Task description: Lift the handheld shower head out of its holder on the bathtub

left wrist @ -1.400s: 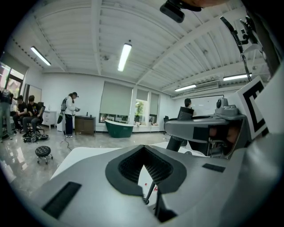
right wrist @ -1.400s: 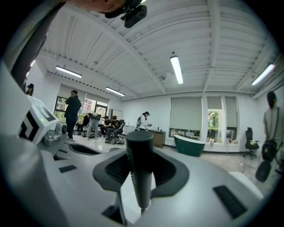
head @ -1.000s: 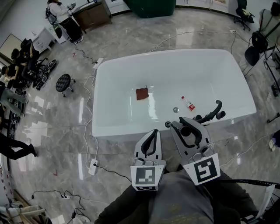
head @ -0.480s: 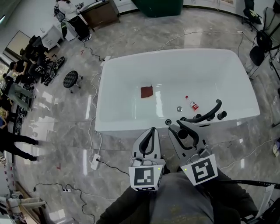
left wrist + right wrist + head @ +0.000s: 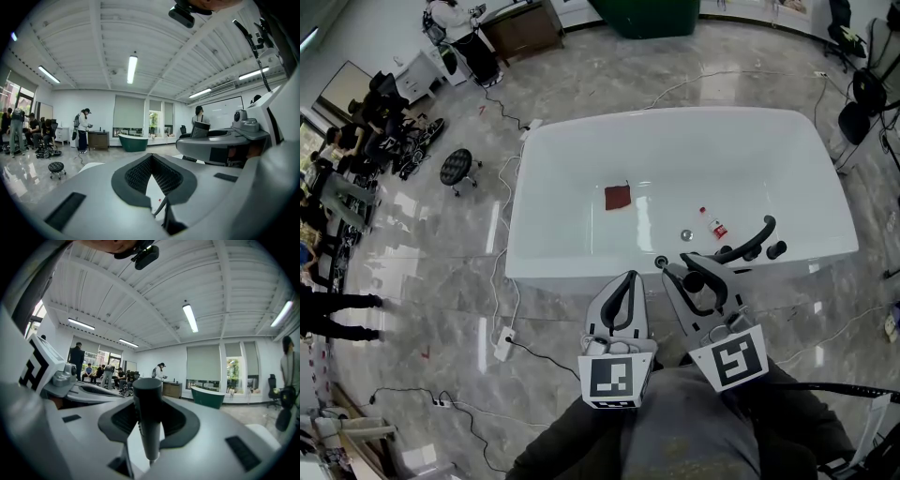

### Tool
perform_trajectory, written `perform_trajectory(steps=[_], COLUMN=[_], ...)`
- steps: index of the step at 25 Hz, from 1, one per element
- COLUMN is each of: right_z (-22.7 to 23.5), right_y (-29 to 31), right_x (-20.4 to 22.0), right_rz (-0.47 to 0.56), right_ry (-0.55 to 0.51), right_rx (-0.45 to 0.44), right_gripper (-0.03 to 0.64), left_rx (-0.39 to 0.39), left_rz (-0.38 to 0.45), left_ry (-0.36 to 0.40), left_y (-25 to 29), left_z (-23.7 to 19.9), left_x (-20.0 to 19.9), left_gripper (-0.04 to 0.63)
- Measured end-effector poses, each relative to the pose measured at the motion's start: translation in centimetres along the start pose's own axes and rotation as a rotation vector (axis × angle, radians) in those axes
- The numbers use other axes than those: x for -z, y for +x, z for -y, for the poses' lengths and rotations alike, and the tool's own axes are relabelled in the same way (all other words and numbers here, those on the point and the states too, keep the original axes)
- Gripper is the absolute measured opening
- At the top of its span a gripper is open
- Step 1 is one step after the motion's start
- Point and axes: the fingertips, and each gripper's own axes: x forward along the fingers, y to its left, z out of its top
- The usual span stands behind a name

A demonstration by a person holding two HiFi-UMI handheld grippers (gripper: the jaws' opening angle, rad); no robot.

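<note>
Presently, the lift is prepared but, on the evidence available, not carried out. The right gripper (image 5: pixel 692 274) is over the near rim of the bathtub (image 5: pixel 572 270), towards that rim's right end. Its jaws stand wide, and the black cylindrical handle of the shower head (image 5: pixel 148 413) is upright between them. The pads lie against both sides of the handle with no gap showing, which I read as a grip taken.

The shower head sits at rim level, just beside the curved black spout (image 5: pixel 750 239) on the same near rim. The holder is hidden beneath the gripper, so seating cannot be confirmed. Its low, upright position suggests it has not been drawn clear.

The left gripper (image 5: pixel 628 278) is just outside the bathtub's near wall, beside the right one. Its jaw tips are together and it holds nothing.

Outstanding, in my judgement: raise the handle straight up out of the holder, with care for whatever hose trails from its lower end.
</note>
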Motion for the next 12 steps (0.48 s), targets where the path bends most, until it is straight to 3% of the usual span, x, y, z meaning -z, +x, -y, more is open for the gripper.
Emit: perform_trajectory(steps=[12], right_z=[-0.48], right_y=[-0.24], right_x=[0.18], right_rz=[-0.005], right_ry=[-0.002], right_rx=[-0.006], right_gripper=[0.124], left_rx=[0.014], left_rz=[0.009], left_ry=[0.000], left_y=[-0.63], left_z=[0.48], left_x=[-0.43], left_gripper=[0.003])
